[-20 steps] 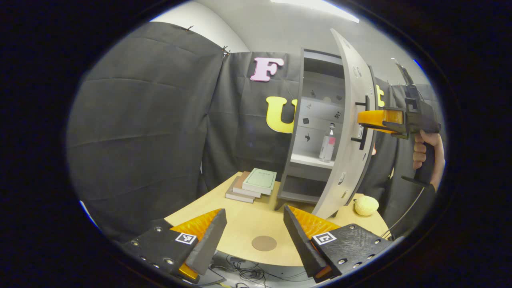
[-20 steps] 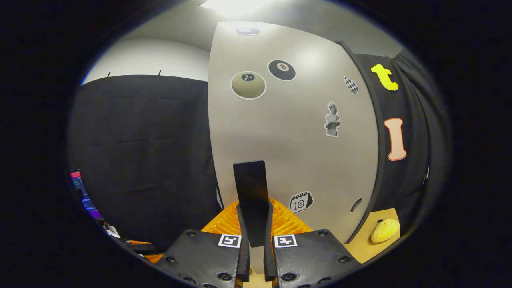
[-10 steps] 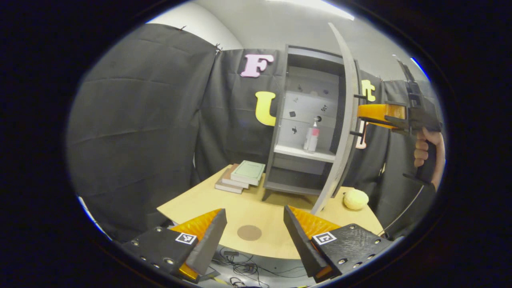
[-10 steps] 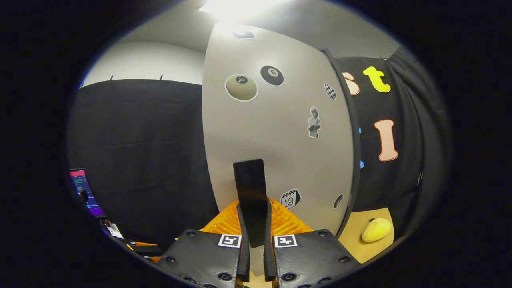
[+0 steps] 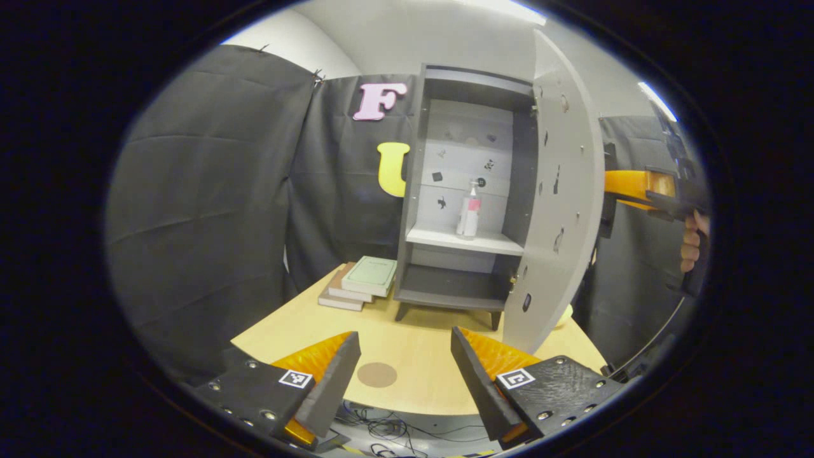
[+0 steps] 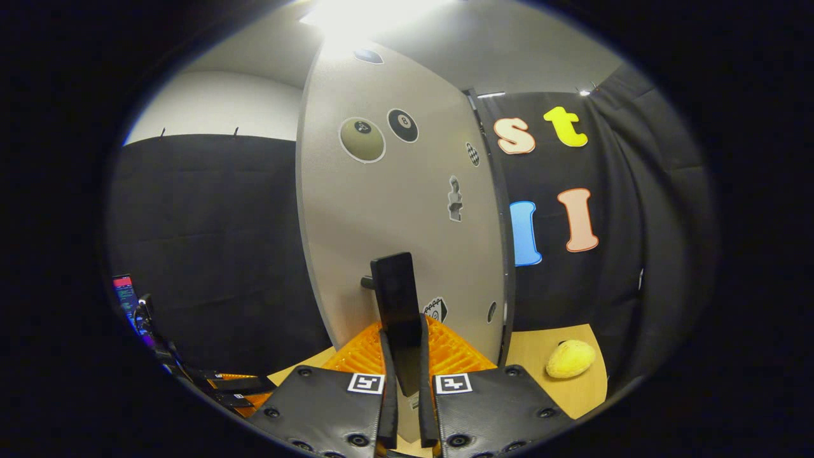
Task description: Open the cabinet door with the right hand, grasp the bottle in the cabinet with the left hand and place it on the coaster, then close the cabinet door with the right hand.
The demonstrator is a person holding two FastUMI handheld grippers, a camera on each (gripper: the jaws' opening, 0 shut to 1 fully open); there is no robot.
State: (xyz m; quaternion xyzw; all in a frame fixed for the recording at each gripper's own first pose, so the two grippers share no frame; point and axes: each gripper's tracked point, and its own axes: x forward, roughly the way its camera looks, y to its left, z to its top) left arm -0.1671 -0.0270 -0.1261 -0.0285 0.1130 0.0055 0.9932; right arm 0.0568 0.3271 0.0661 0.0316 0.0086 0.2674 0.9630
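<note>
1. Left gripper view: left gripper (image 5: 404, 375) hangs low over the near edge of the table (image 5: 420, 346), fingers spread wide, nothing between them. Coaster (image 5: 376, 374) lies flat on the table between the fingertips.
2. Cabinet (image 5: 467, 191) stands at the table's far side, cabinet door (image 5: 559, 191) swung wide to the right. Bottle (image 5: 469, 211) stands upright on the middle shelf, long axis vertical, nozzle up.
3. Books (image 5: 359, 283) lie stacked left of the cabinet.
4. Right gripper view: right gripper (image 6: 402, 356) is level, clenched on the door's black handle (image 6: 397, 305), which rises upright between the fingers. Yellow lump (image 6: 570, 359) sits on the table to the right.
</note>
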